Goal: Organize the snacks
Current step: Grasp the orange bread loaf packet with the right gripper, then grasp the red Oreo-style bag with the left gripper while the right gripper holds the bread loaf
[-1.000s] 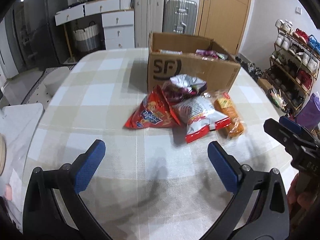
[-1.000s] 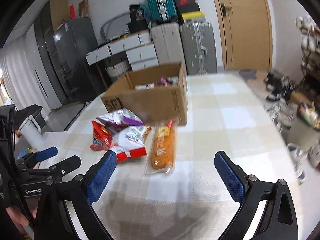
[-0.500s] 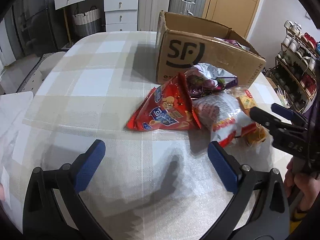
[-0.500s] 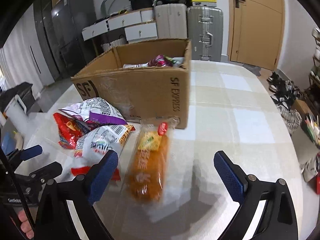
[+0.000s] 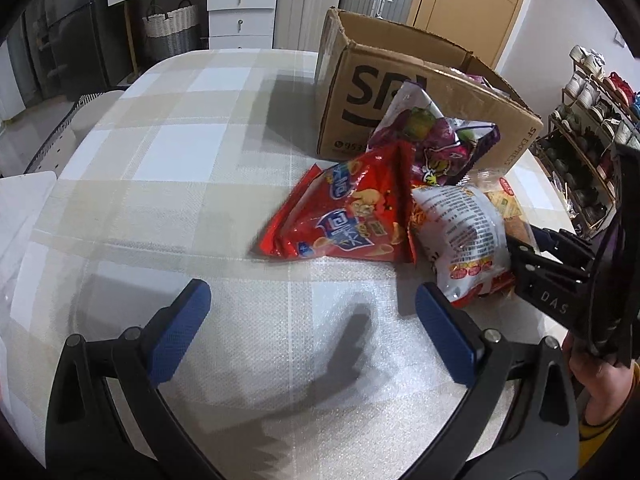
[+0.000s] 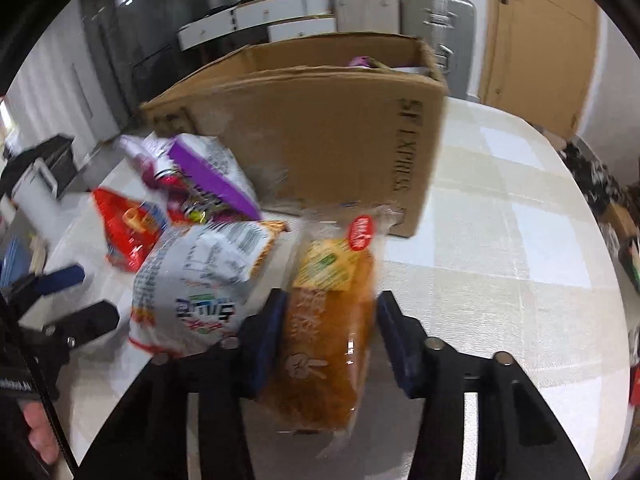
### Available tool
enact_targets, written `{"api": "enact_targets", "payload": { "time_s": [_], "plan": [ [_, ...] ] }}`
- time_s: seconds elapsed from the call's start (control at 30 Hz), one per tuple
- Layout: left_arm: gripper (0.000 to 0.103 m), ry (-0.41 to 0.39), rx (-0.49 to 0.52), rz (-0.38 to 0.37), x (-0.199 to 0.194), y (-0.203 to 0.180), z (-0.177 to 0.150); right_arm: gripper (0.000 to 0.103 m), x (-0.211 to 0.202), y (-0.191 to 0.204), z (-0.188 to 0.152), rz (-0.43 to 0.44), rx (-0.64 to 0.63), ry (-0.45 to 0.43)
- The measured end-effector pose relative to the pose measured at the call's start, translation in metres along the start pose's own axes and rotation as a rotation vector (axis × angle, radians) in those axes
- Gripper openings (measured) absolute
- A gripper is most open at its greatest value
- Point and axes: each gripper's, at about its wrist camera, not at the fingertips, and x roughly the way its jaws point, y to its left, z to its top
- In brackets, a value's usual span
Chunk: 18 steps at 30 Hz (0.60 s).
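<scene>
While right fingers (image 6: 330, 338) close around one bread pack (image 6: 328, 340): three bags (image 5: 344, 216), left fingers (image 5: 312, 328) apart.

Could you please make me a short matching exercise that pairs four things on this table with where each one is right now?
Things:
1. bread pack
2. red chip bag
3. purple bag
4. left gripper

Places:
A. leaning against the cardboard box
B. between the closing pads of the right gripper
C. open over bare tablecloth
D. at the left edge of the snack pile, in the left wrist view

Pairs: 1-B, 2-D, 3-A, 4-C
</scene>
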Motion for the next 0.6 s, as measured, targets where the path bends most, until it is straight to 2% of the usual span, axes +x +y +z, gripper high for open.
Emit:
{"api": "enact_targets", "payload": {
  "time_s": [0.2, 0.4, 0.5, 0.6],
  "plan": [
    [0.102, -0.006, -0.011, 0.019, -0.008, 0.005, -0.002, 0.039, -0.001, -0.011, 0.000, 0.073, 0.071, -0.008],
    [0.102, 0.001, -0.027, 0.029, -0.011, 0.014, 0.000, 0.038, -0.017, -0.026, -0.008, 0.153, 0.146, -0.051],
    [0.102, 0.022, -0.059, -0.022, -0.010, 0.021, 0.008, 0.038, -0.032, -0.031, -0.019, 0.228, 0.179, -0.105],
    [0.102, 0.043, -0.118, -0.077, -0.006, 0.026, 0.022, 0.038, -0.037, -0.033, -0.027, 0.262, 0.188, -0.122]
  ]
}}
